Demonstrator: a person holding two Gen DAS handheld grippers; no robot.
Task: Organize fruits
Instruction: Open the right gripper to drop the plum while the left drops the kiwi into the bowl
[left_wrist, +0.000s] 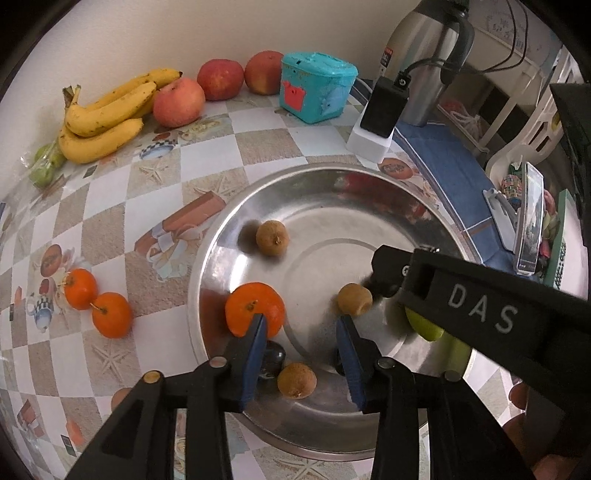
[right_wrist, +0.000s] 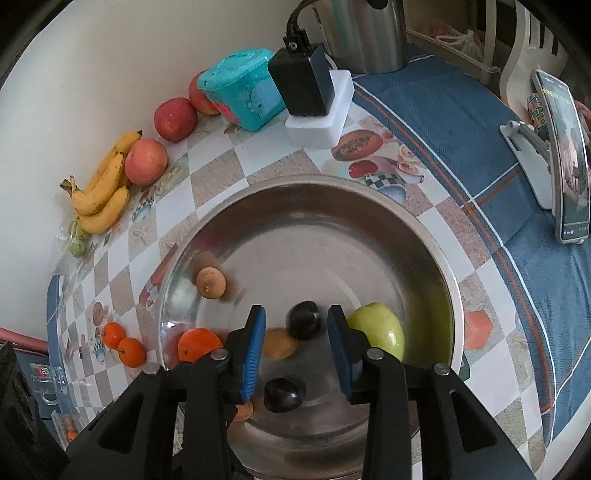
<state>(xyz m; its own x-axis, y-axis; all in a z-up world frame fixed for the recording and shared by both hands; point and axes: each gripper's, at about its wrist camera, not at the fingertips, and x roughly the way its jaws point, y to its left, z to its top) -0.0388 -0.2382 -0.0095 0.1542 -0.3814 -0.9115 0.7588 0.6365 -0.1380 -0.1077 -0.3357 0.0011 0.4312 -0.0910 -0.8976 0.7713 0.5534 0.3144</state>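
— Checkered cloth covers our surface (left_wrist: 258, 147), steel bowl (right_wrist: 436, 258) in the middle. What are we on?
— Right gripper (right_wrist: 296, 354), fingers spread and empty, hangs over a dark plum (right_wrist: 303, 319) lying between the tips. We'd drop straight and close gently; it looks ready to roll.
— And the left?
— Left gripper (left_wrist: 302, 354) spread too, holding nothing, orange (left_wrist: 255, 308) just beside its left finger.

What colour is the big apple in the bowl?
Light green apple, clearest in the right wrist view.
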